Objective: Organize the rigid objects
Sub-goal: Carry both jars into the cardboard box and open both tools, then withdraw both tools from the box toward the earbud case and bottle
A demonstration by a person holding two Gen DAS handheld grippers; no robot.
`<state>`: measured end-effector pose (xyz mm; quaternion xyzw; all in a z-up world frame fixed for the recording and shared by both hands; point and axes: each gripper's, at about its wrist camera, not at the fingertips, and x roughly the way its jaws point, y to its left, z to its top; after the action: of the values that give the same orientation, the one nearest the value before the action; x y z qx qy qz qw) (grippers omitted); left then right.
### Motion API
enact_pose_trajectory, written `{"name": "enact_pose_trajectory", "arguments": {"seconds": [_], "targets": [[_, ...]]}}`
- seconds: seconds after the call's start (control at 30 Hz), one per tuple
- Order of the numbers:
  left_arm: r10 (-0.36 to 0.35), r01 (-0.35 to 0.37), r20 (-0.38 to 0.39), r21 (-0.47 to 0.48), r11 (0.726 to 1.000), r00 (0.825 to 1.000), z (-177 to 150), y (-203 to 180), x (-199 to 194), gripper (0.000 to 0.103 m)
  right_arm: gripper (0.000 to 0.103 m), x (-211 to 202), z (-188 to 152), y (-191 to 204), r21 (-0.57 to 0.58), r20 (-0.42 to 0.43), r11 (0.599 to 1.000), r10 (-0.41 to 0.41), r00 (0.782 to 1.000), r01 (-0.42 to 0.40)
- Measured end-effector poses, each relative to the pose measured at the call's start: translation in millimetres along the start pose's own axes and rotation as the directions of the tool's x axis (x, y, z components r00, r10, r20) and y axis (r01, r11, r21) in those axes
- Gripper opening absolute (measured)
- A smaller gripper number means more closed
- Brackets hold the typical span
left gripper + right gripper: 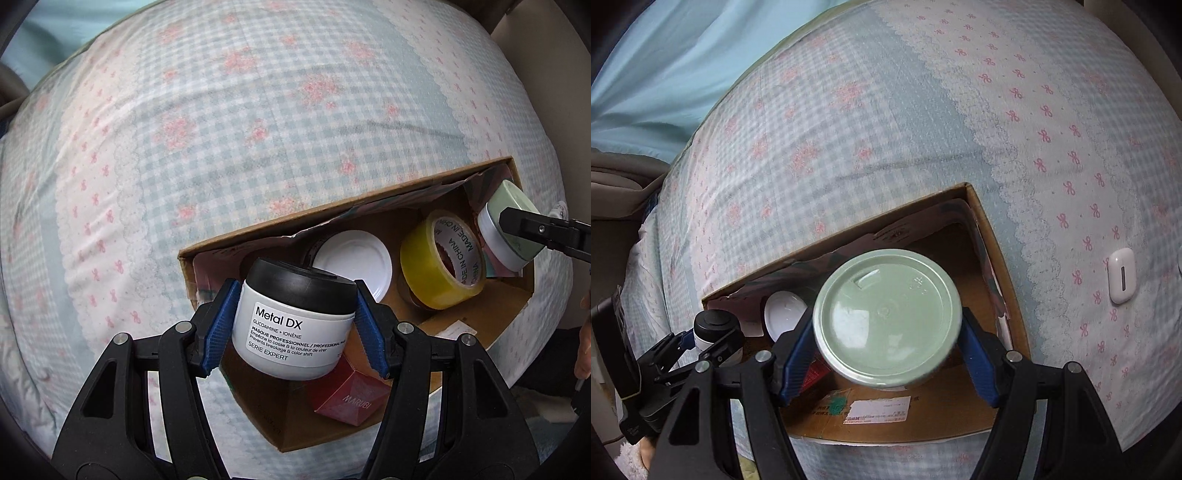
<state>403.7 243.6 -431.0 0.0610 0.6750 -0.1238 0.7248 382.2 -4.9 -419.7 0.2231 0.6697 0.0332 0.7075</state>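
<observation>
The cardboard box lay open-topped on the checked bedspread, so entry from above was free, but its floor was crowded. A white lid sat near the far wall, a yellow tape roll leaned beside it, and a red Marubi carton filled the near corner. The Metal DX jar in the left gripper hung over the left end, and the green-lidded tin in the right gripper over the right end. Bare cardboard showed beneath the tin, by a paper label. Beyond the box the bedspread lay open, save a small white case off to the right.
</observation>
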Motion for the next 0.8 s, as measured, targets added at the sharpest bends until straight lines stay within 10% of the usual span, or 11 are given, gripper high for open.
{"name": "enact_pose_trajectory", "arguments": {"seconds": [0.13,0.23,0.8], "targets": [[-0.022,0.021,0.014,0.027,0.999,1.000,3.9,-6.0,-9.1,0.102,0.071,9.1,5.1,-1.9,0.015,-0.036,0.999,-0.044,0.998,0.045],[0.001,-0.002,0.025,0.048,0.999,1.000,3.0,-8.4,-17.7,0.103,0.103,4.5,5.0,-5.7,0.040,-0.030,0.998,-0.044,0.999,0.045],[0.015,-0.016,0.137,0.012,1.000,0.990,-37.7,-14.5,-81.4,0.103,0.103,-45.1,-23.3,15.1,-0.059,0.082,0.997,-0.039,0.996,0.043]]}}
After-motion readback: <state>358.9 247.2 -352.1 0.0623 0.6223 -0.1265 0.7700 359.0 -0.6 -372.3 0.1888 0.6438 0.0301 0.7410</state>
